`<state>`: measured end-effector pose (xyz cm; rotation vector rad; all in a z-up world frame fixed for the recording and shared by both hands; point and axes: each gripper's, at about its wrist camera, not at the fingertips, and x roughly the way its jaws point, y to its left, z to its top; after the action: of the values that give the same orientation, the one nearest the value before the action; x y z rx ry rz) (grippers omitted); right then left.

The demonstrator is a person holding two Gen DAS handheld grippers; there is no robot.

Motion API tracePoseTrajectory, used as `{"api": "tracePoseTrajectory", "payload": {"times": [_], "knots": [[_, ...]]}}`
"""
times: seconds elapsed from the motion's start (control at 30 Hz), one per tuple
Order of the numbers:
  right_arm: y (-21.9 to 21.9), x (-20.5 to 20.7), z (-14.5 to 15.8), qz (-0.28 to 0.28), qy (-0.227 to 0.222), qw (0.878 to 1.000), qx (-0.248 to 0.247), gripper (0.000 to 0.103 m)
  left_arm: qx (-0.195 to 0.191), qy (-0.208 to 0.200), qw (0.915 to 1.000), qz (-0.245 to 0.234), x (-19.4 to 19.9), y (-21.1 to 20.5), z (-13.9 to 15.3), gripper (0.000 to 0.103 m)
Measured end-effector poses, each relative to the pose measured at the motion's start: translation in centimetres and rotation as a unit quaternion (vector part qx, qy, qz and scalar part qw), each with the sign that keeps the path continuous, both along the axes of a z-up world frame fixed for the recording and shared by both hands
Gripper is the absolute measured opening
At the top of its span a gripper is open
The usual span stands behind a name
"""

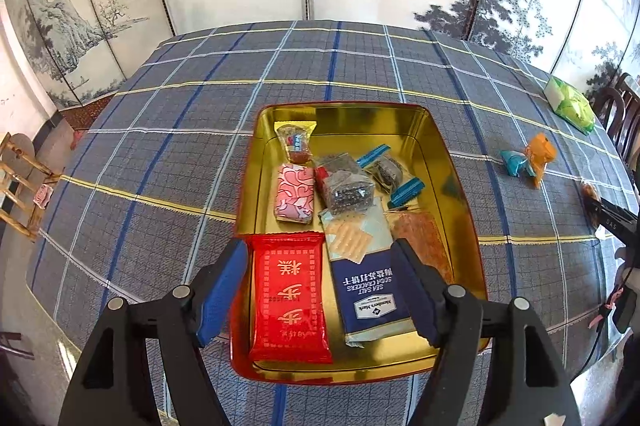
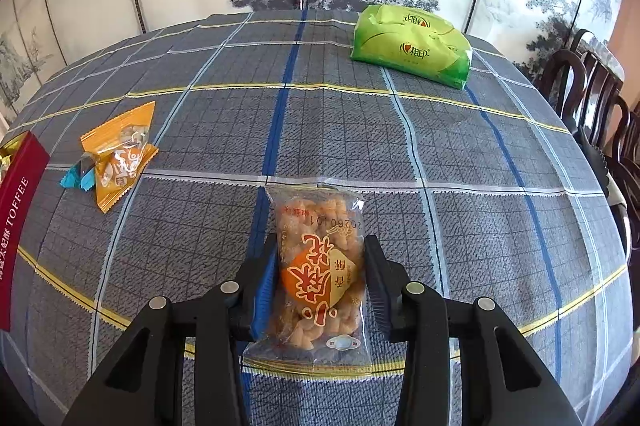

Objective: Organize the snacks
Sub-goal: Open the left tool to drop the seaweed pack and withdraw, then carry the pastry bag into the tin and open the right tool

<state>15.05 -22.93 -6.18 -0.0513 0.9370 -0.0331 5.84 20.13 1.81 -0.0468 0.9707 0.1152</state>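
A gold tin (image 1: pixel 448 162) with red outer walls sits on the checked tablecloth and holds several snacks. Among them are a pink packet (image 1: pixel 294 192), a blue soda cracker pack (image 1: pixel 372 290) and dark clear packets (image 1: pixel 346 186). A red packet (image 1: pixel 288 294) lies at the tin's near left, overlapping the rim. My left gripper (image 1: pixel 320 290) is open above it, its fingers wide on either side. In the right wrist view a clear packet of fried twists (image 2: pixel 320 266) lies on the cloth. My right gripper (image 2: pixel 320 282) is shut on it, with the pads against its two long edges.
An orange packet (image 2: pixel 120 154) and a teal candy (image 2: pixel 78 178) lie on the cloth between the tin's red side (image 2: pixel 20 218) and the twists. A green tissue pack (image 2: pixel 412 46) sits at the far right. Dark chairs (image 2: pixel 592 94) line the right edge, and a painted screen stands behind.
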Motion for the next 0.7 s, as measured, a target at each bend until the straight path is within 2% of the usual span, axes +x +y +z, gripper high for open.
{"api": "tracePoseTrajectory", "payload": {"times": [0.17, 0.27, 0.7], "knots": [[1.1, -0.8, 1.0, 0.003, -0.006, 1.0, 0.011, 0.042, 0.007, -0.007, 0.9997, 0.023, -0.6, 1.2, 0.1, 0.076], [2.4, -1.3, 1.8, 0.013, -0.012, 1.0, 0.017, 0.042, -0.003, -0.006, 0.9993, 0.037, -1.0, 2.2, 0.1, 0.077], [11.5, -2.8, 4.0, 0.095, -0.021, 0.994, 0.054, 0.042, -0.008, -0.007, 0.9971, 0.076, -3.2, 5.8, -0.4, 0.078]]}}
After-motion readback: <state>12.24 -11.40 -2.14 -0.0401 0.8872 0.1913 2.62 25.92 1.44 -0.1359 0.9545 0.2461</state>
